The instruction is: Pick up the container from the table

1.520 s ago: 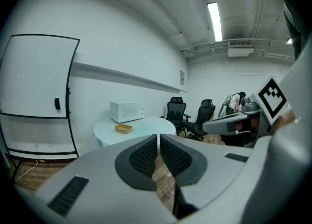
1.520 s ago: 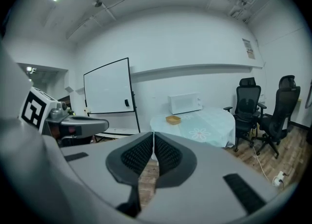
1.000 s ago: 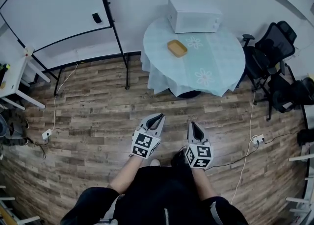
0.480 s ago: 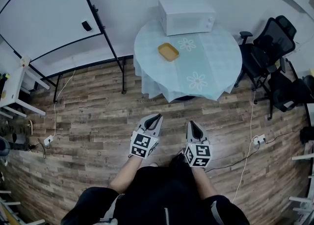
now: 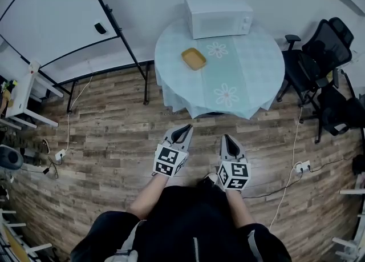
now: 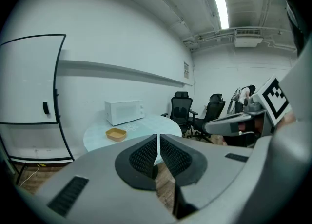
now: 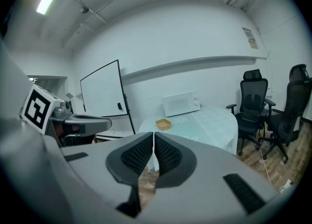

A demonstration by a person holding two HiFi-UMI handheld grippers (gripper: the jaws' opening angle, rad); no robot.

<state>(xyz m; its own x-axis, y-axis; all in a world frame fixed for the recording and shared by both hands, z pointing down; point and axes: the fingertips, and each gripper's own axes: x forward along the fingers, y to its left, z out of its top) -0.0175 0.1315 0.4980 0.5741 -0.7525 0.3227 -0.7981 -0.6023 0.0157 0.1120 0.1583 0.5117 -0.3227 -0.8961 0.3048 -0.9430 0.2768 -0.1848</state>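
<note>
A shallow yellow container (image 5: pixel 194 58) lies on the left part of a round table (image 5: pixel 251 78) with a pale floral cloth; the same container (image 6: pixel 116 133) (image 7: pixel 163 124) shows small and far off in both gripper views. My left gripper (image 5: pixel 183 132) and right gripper (image 5: pixel 228 140) hang side by side over the wooden floor, short of the table's near edge, both pointing toward it. The jaws of each are shut with nothing between them. In the left gripper view my left gripper (image 6: pixel 158 142) shows its pads pressed together, and so does my right gripper (image 7: pixel 154 140) in its own view.
A white microwave (image 5: pixel 218 16) stands at the back of the table. A whiteboard on a black frame (image 5: pixel 51 12) stands at the left, black office chairs (image 5: pixel 319 55) at the right. Cables and a power strip (image 5: pixel 300 167) lie on the floor at the right.
The table and container have shifted slightly left and a little larger in the head view as I walked toward them. Both grippers stay shut and side by side.
</note>
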